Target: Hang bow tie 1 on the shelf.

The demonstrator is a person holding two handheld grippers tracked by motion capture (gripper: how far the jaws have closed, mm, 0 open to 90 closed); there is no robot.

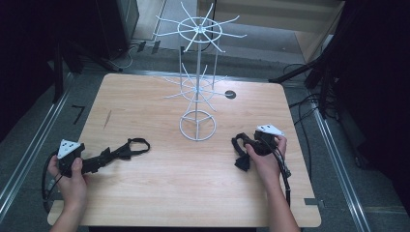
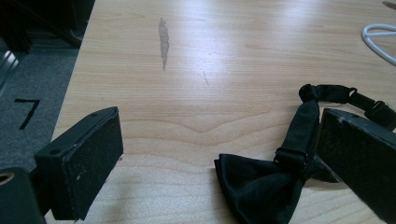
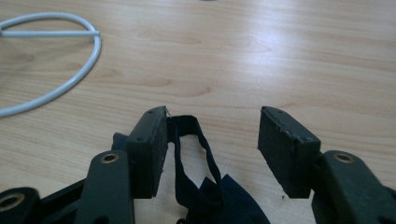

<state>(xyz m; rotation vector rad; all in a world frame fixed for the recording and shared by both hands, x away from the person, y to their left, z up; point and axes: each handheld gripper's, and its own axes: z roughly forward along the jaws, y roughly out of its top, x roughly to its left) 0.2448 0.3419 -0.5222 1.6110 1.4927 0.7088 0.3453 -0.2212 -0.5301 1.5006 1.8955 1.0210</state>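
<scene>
White wire display rack point(image 1: 197, 87), two tiers of radiating hooks, ring base, at table centre, 12 o'clock side. Wooden table point(image 1: 145, 193) has grey scuff point(image 1: 107, 119) at 10 o'clock, dark round spot point(image 1: 230, 94) at 1 o'clock.

Wire rack point(image 1: 198, 87) stands mid-table point(image 1: 159, 193) toward the far edge, one bow tie point(image 1: 121, 151) lies left of its base beside the left gripper point(image 1: 99, 162), another bow tie point(image 1: 241, 151) right, under the right gripper point(image 1: 244, 147).
</scene>
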